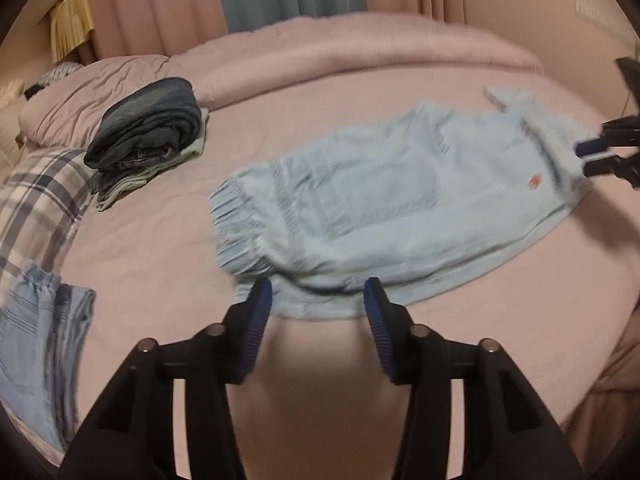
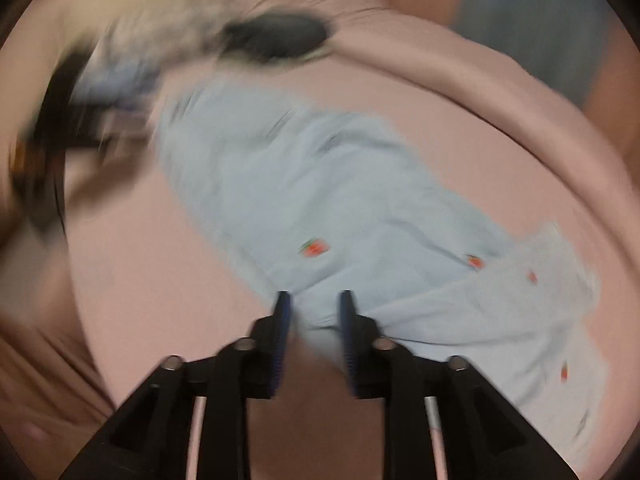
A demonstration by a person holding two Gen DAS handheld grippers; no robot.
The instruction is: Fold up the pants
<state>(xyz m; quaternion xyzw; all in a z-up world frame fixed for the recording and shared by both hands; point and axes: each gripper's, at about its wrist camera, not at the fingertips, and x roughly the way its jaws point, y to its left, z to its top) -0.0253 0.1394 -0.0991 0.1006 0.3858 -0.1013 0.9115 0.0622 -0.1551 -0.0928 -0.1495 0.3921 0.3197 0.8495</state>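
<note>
Lying flat on pink bed sheet (image 1: 160, 264): light blue pants (image 1: 360, 200), folded lengthwise, elastic waistband toward left gripper (image 1: 318, 300), legs running off toward right gripper (image 2: 316, 308). Small red embroidered marks (image 2: 314, 248) dotted on fabric. Left jaws parted, hovering at waistband edge, no cloth pinched between pads. Right jaws parted too, straddling a fold of leg fabric near hem; pads not visibly pressing on it, view blurred. Right gripper also seen at far right edge of left wrist view, at leg end. Stacked at back left: folded dark jeans pile (image 1: 148, 128). Near left edge: another blue denim garment (image 1: 40, 344) beside plaid pillow (image 1: 40, 200).
</note>
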